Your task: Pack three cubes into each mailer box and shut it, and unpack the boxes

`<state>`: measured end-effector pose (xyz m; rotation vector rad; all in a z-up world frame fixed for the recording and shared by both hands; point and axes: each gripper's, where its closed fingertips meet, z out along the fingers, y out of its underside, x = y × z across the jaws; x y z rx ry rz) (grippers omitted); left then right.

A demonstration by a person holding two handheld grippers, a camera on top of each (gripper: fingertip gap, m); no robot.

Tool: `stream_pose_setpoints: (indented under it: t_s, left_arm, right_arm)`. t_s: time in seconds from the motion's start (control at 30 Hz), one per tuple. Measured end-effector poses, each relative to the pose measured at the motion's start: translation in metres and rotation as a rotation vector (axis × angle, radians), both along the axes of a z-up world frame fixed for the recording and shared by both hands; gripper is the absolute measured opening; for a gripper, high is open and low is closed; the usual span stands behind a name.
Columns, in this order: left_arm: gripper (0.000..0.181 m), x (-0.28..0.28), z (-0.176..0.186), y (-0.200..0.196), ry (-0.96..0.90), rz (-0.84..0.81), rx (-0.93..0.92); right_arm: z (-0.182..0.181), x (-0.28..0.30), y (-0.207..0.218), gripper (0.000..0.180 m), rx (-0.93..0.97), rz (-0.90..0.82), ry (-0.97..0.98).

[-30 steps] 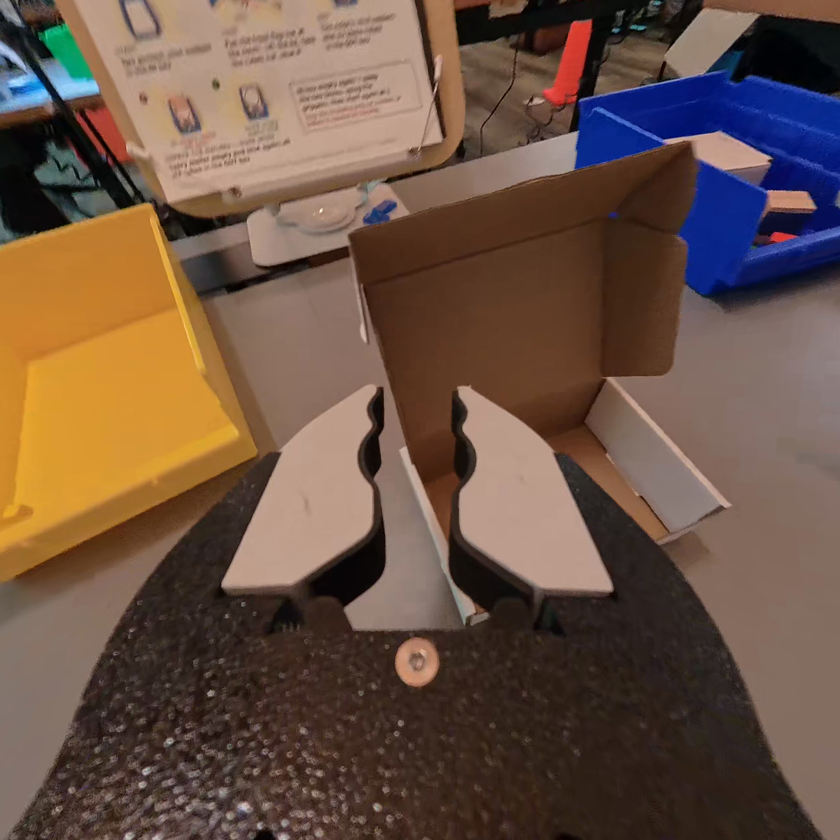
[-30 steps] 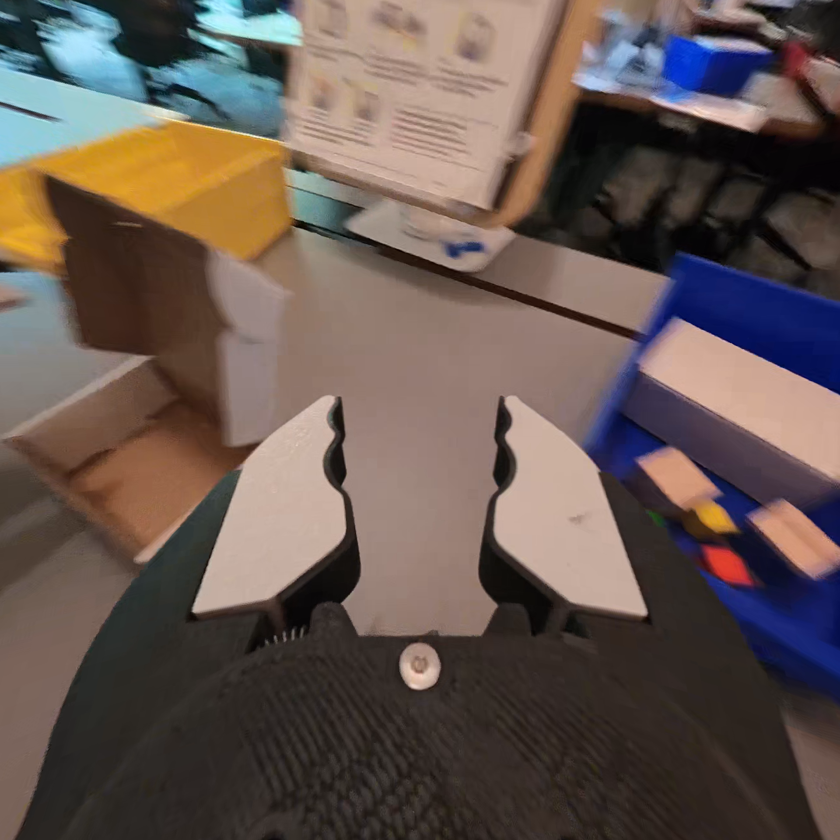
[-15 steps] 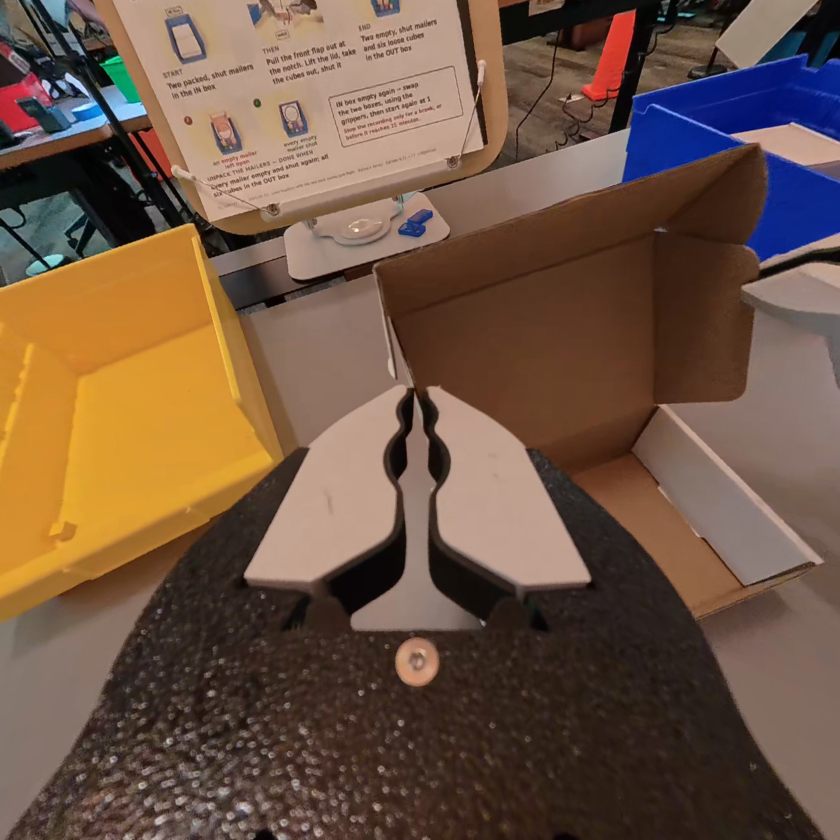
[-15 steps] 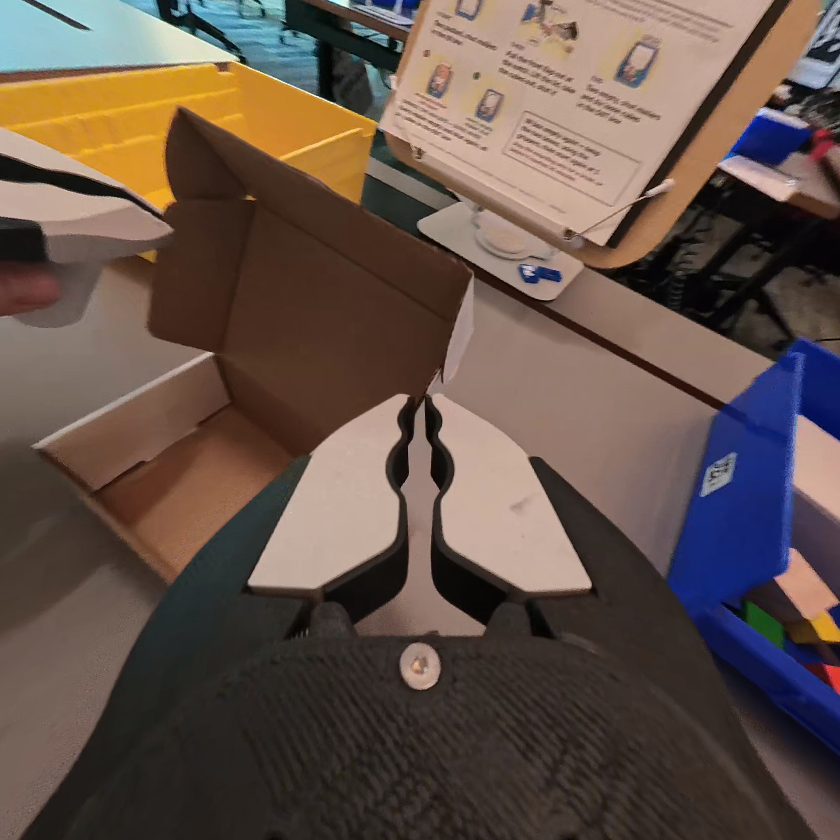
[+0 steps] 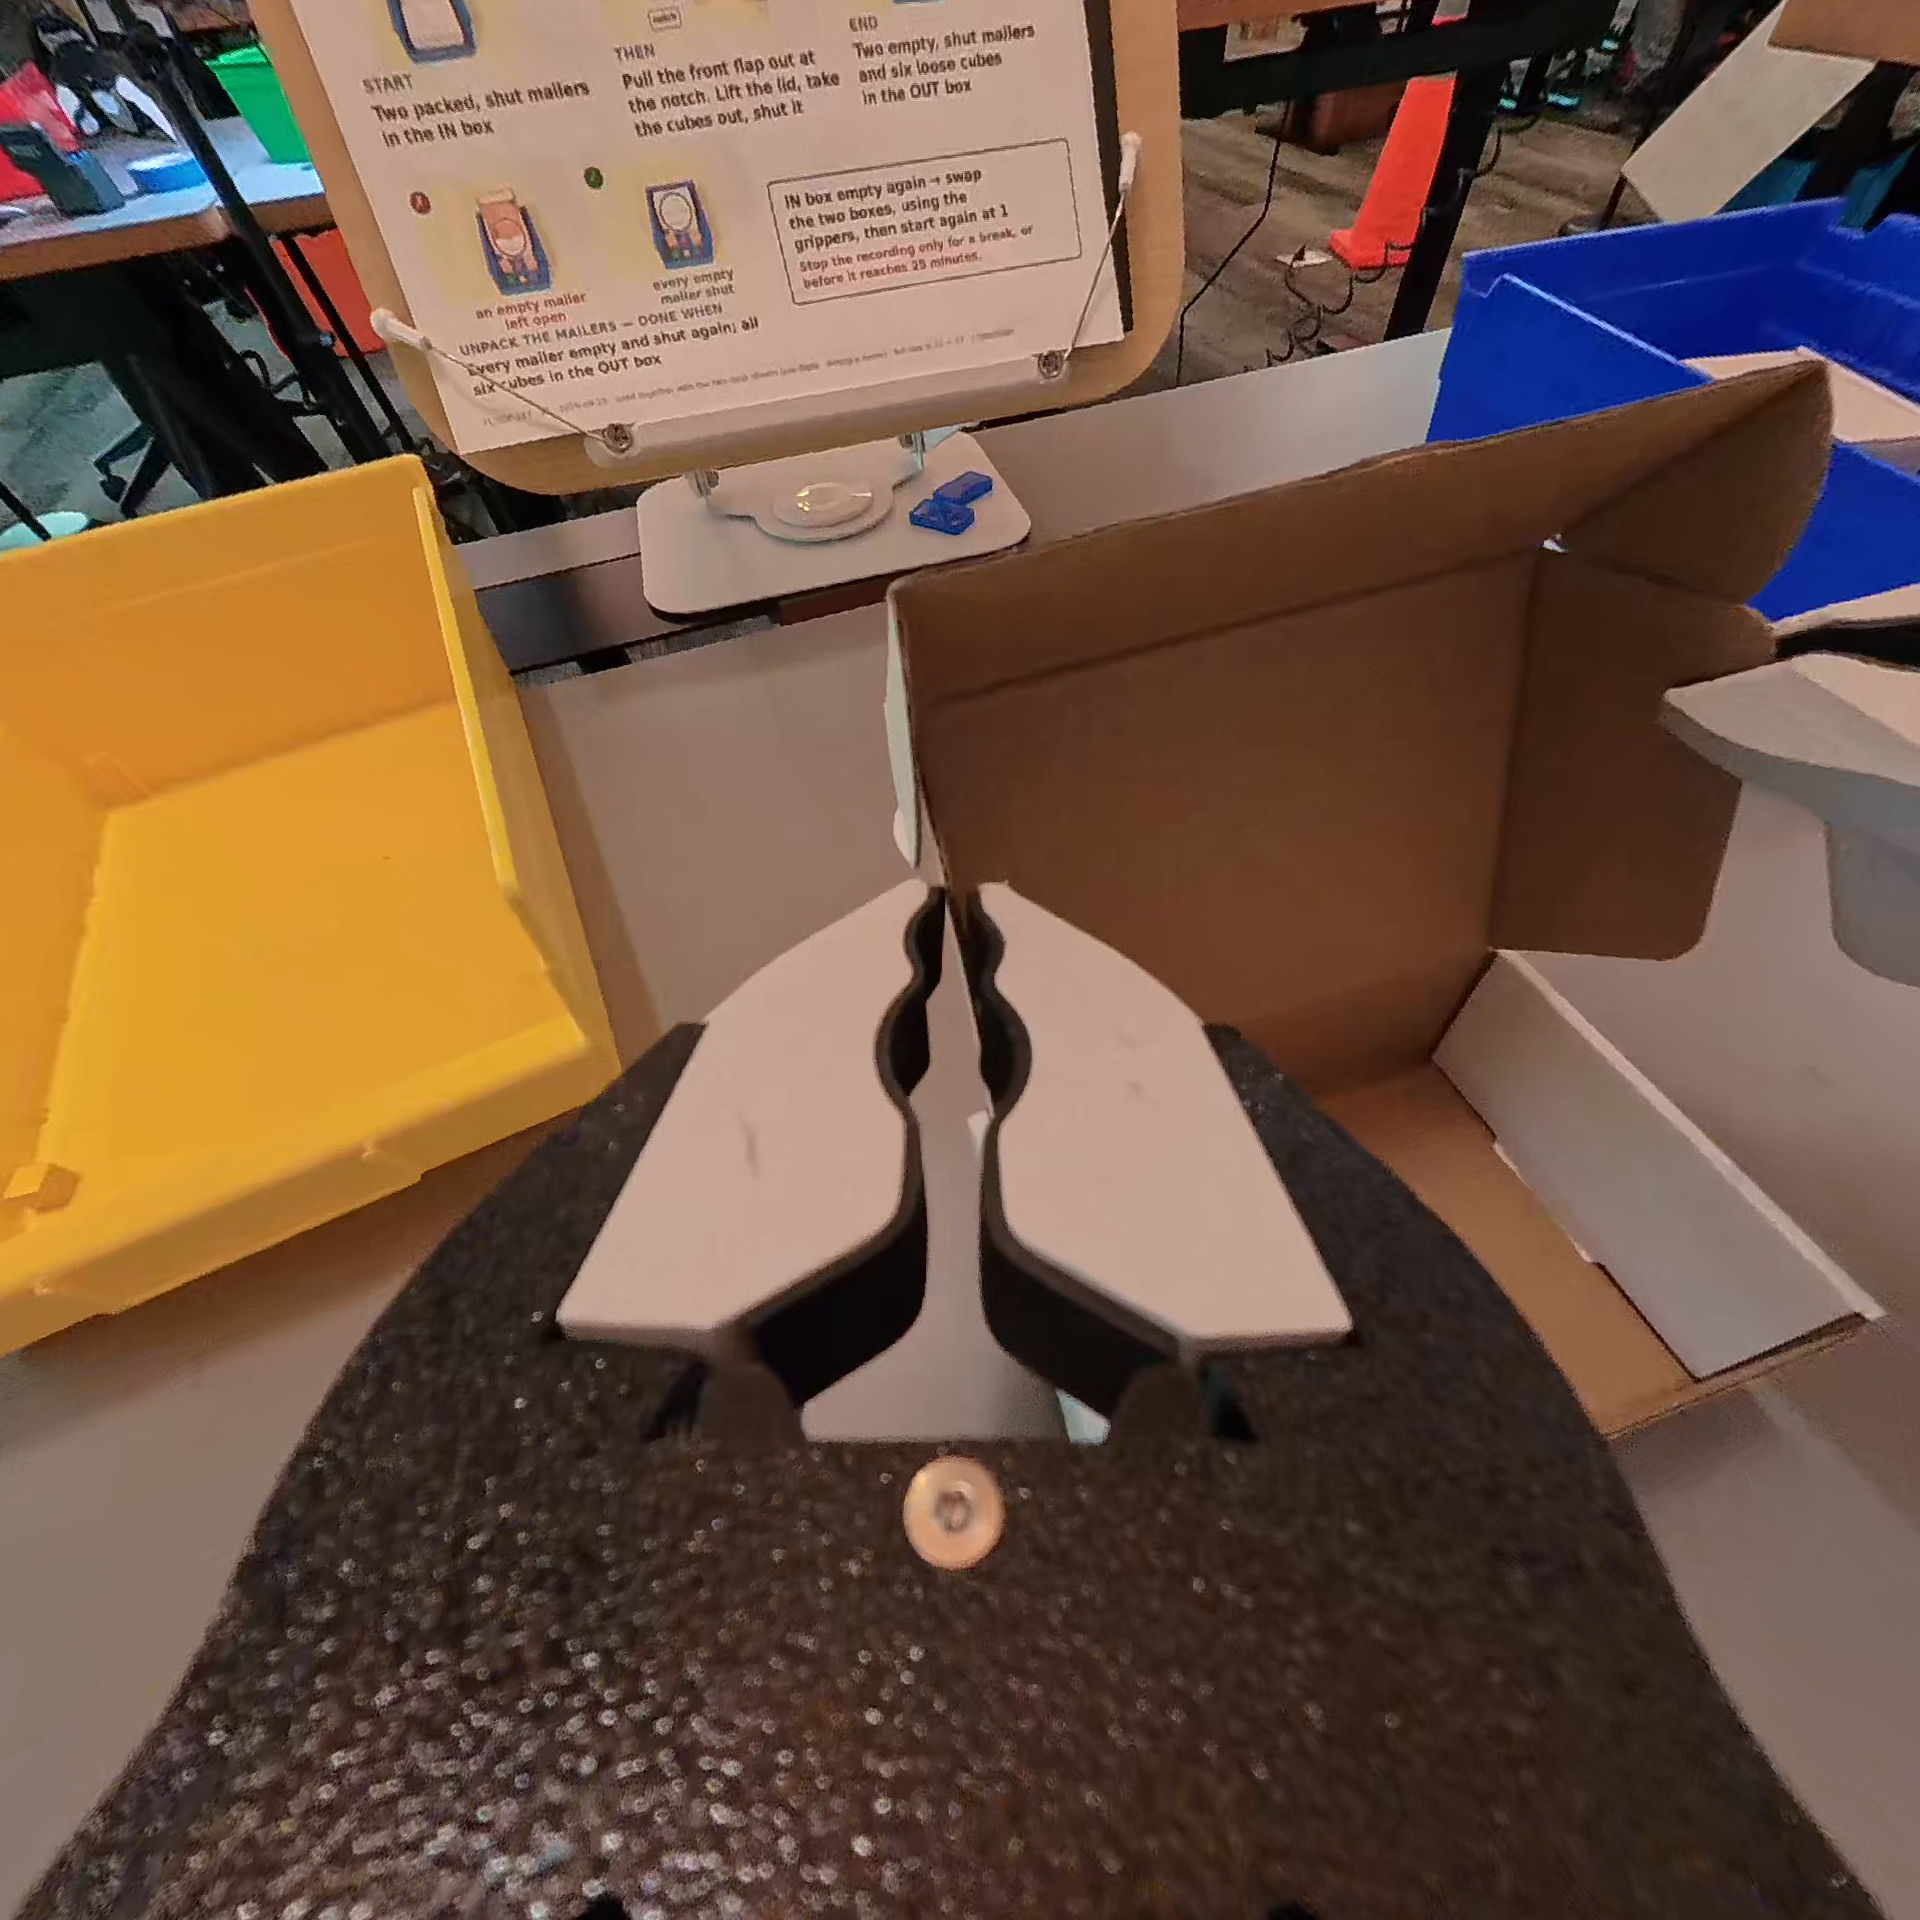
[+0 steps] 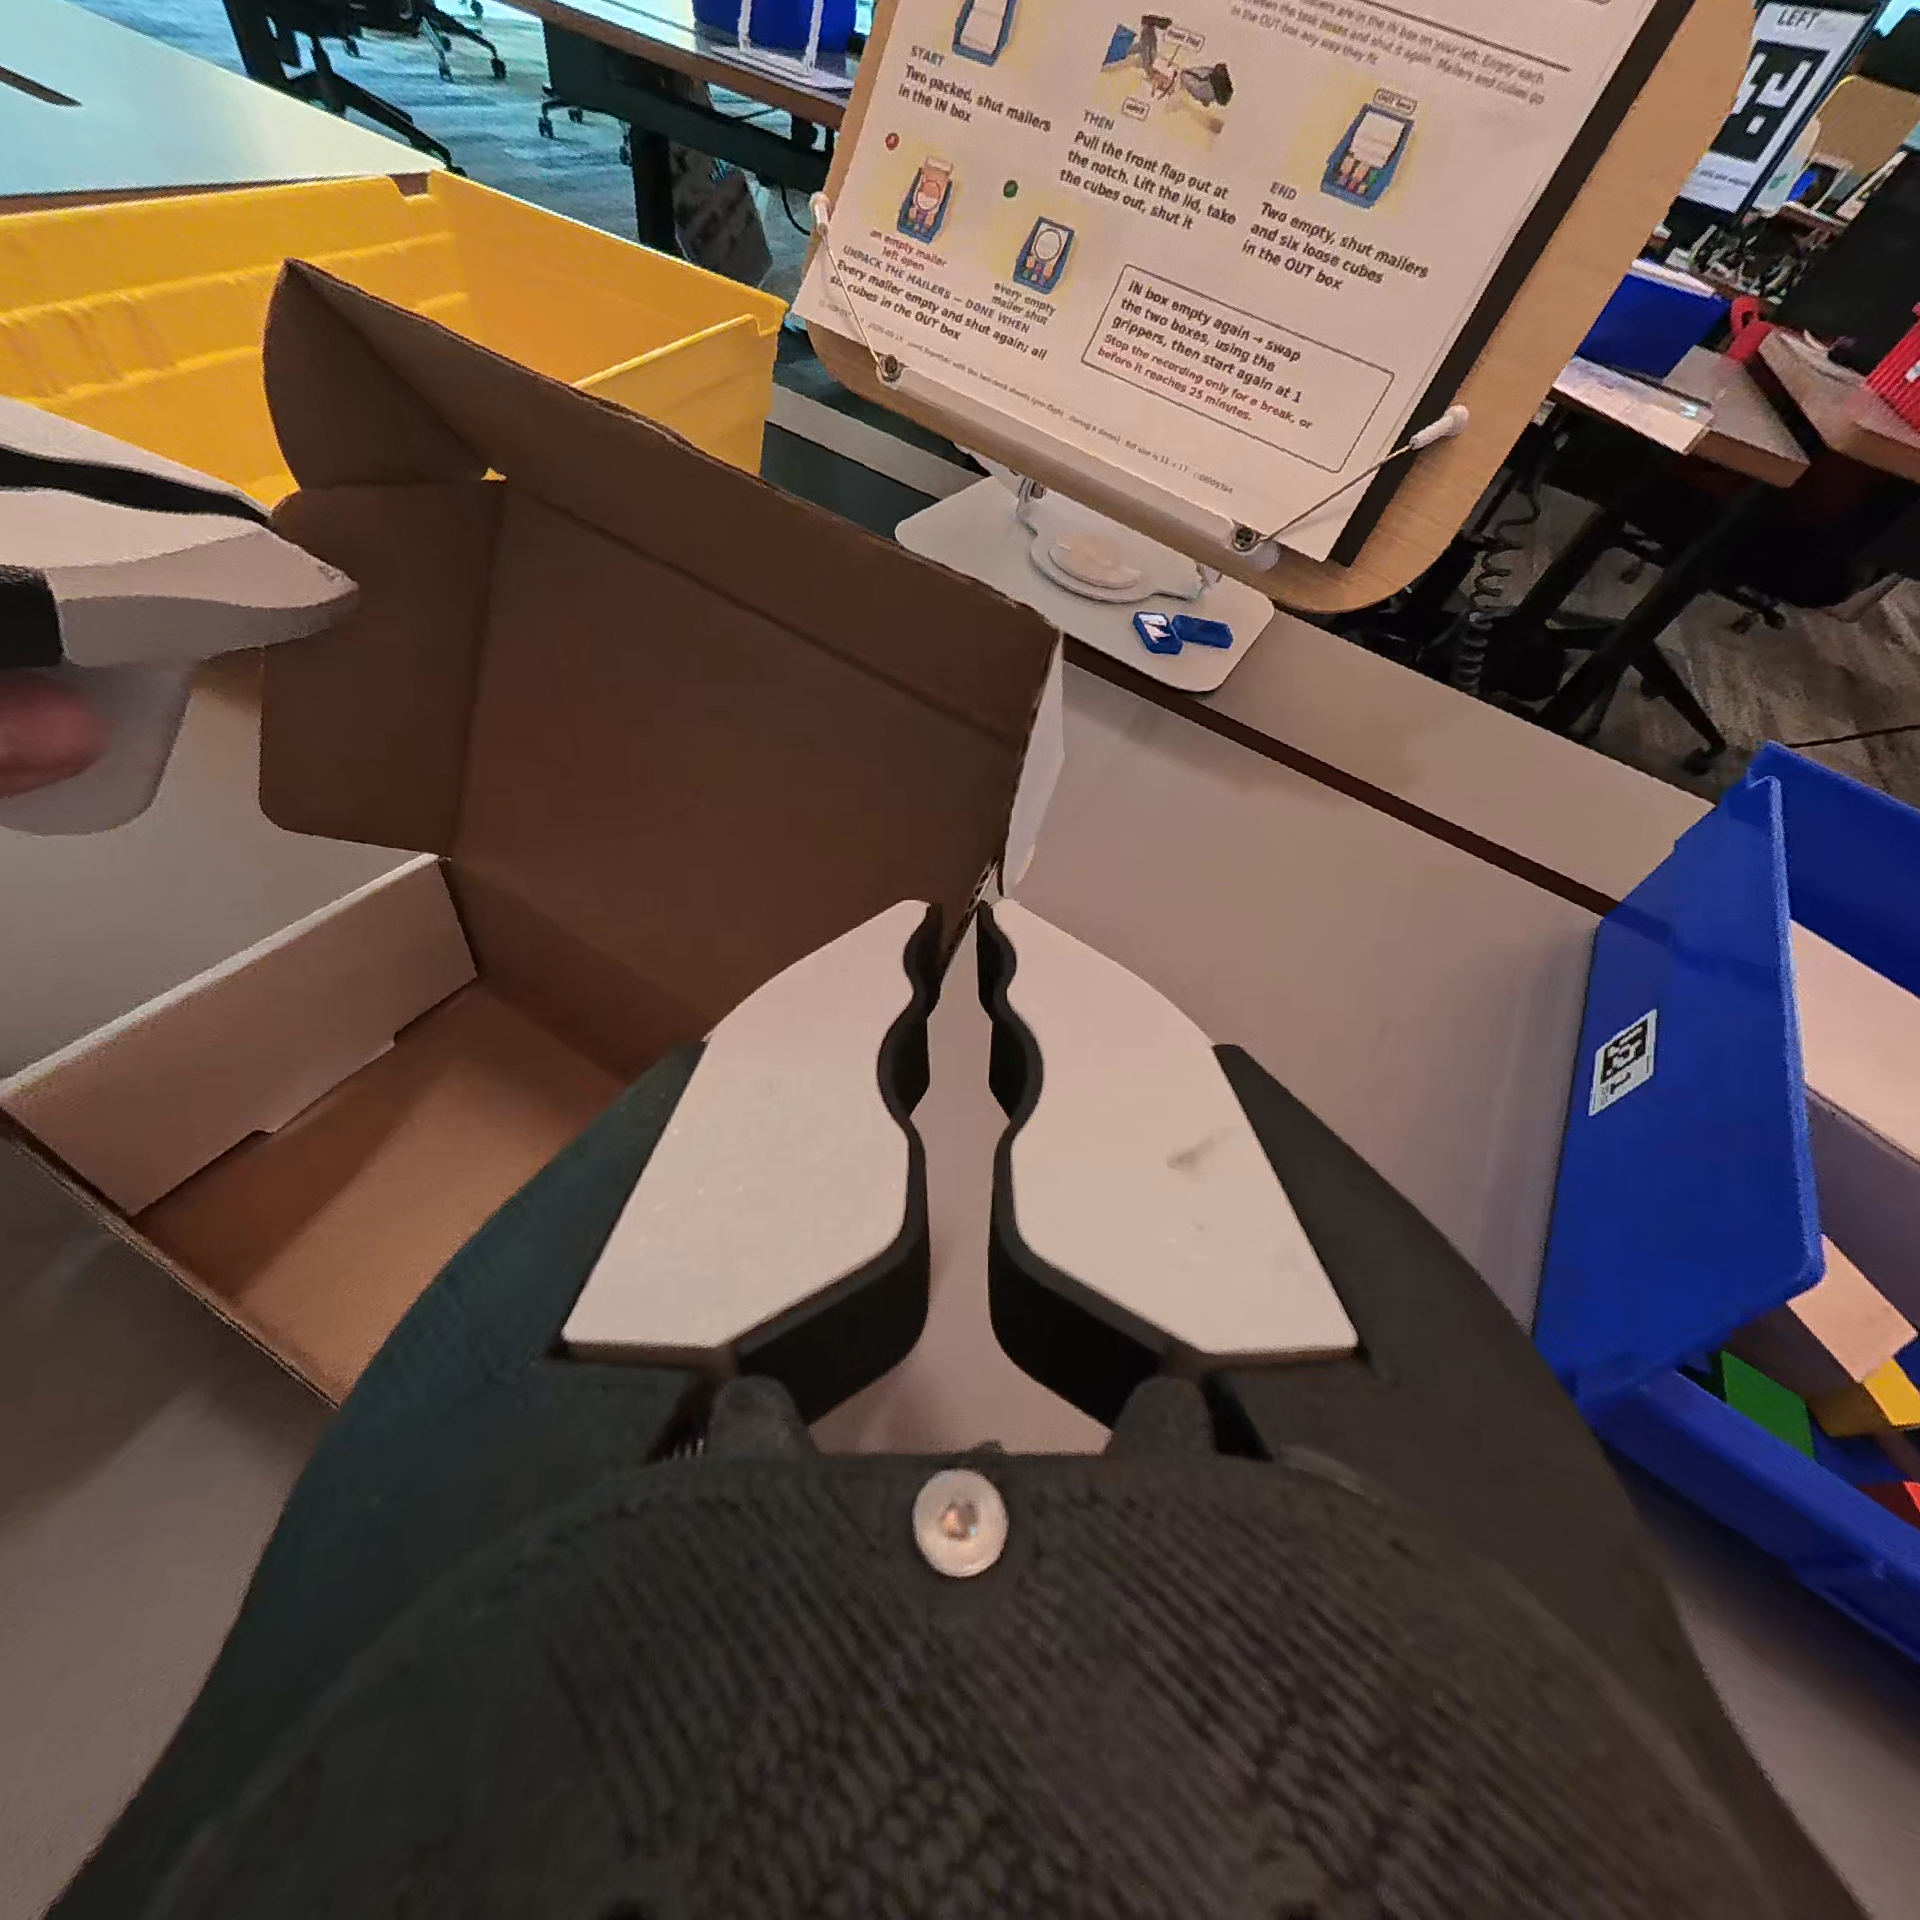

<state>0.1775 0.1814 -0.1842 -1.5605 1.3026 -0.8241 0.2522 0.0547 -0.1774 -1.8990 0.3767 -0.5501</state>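
We log the open brown corrugated mailer box with white outer walls (image 5: 1299, 831) on the grey table (image 5: 727, 748), between the yellow plastic bin (image 5: 260, 883) on its left and the blue plastic bin (image 6: 1683, 1091) on its right. Its lid stands upright; the tray is empty, no cubes inside.

Change over the last second: both tongs went from spread to nearly closed. The left gripper (image 5: 961, 904) now has its tips pinched on the left edge of the upright lid; a sliver of white card shows between them. The right gripper (image 6: 961, 920) mirrors this on the lid's right edge, tips closed down on the cardboard. A second ago the right one was swinging in, blurred and wide open, well apart from the box.

Our reading: the lid is held at both side edges, so the emptied mailer is likely about to be folded shut. The side ear flaps point forward and will need to tuck inside the tray walls. Coloured cubes (image 6: 1766, 1392) lie in the blue bin beside another white box. The instruction board on its stand (image 5: 748, 208) is behind the table.
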Motion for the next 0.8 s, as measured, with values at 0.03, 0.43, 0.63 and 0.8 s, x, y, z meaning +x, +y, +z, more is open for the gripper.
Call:
stream_pose_setpoints:
  t_s: [0.03,0.43,0.63,0.8]
  left_arm:
    - [0.003,-0.001,0.0,0.001,-0.004,0.007,0.006]
    - [0.005,-0.036,-0.004,-0.031,-0.217,0.139,-0.034]
    - [0.005,-0.057,-0.019,-0.05,-0.142,0.091,0.048]
    - [0.005,-0.081,-0.041,-0.067,-0.047,0.035,0.073]
  right_arm:
    - [0.0,0.0,0.0,0.006,0.003,-0.002,-0.005]
    - [-0.004,-0.033,-0.004,0.006,0.158,-0.047,-0.082]
    - [-0.019,-0.046,-0.023,0.005,0.127,-0.035,-0.093]
    - [-0.039,-0.061,-0.039,0.004,0.054,-0.013,-0.085]
